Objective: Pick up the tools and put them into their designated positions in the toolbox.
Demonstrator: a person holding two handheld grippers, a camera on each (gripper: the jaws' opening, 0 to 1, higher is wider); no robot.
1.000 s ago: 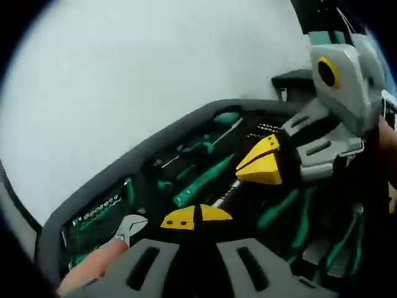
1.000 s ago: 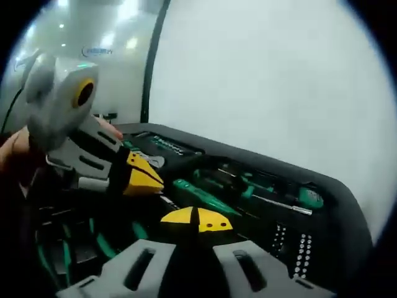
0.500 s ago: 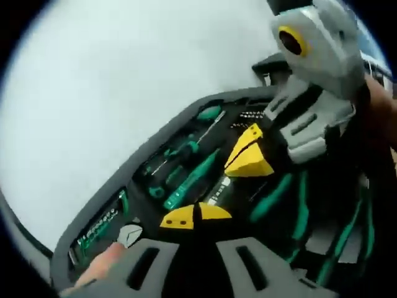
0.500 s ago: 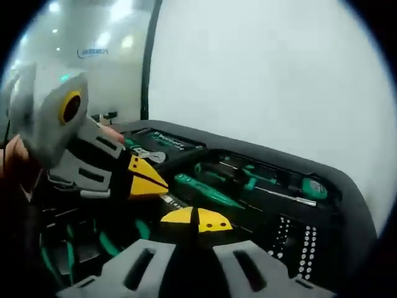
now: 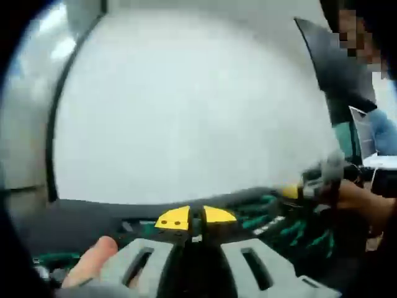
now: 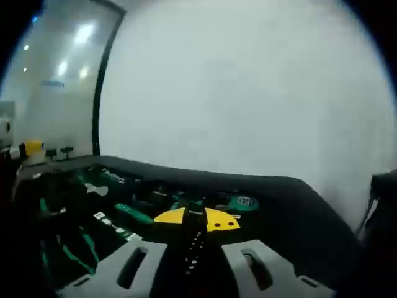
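Here, in the left gripper view, my left gripper rises from the bottom with its yellow-tipped fingers pressed together, nothing between them. A thumb of my hand shows at the lower left, beside the grey finger frame. Just past the tips lies the toolbox, its dark rim running across the view, with green-handled tools seated in their slots to the right, blurred. Further right my right gripper comes in, small and smeared, held by a hand; I cannot tell from here how its fingers stand. Behind the box is a pale wall.

In the right gripper view, my right gripper rises from the bottom, yellow-tipped fingers closed on each other and holding nothing. The toolbox spreads beneath and ahead of them, its dark rim curving off to the right. Inside it, a green-handled screwdriver lies in its slot just left of the tips, a round green cap sits just beyond them, and more green-handled tools lie at the lower left. A row of small silver bits runs between the finger frames. The same pale wall stands behind.
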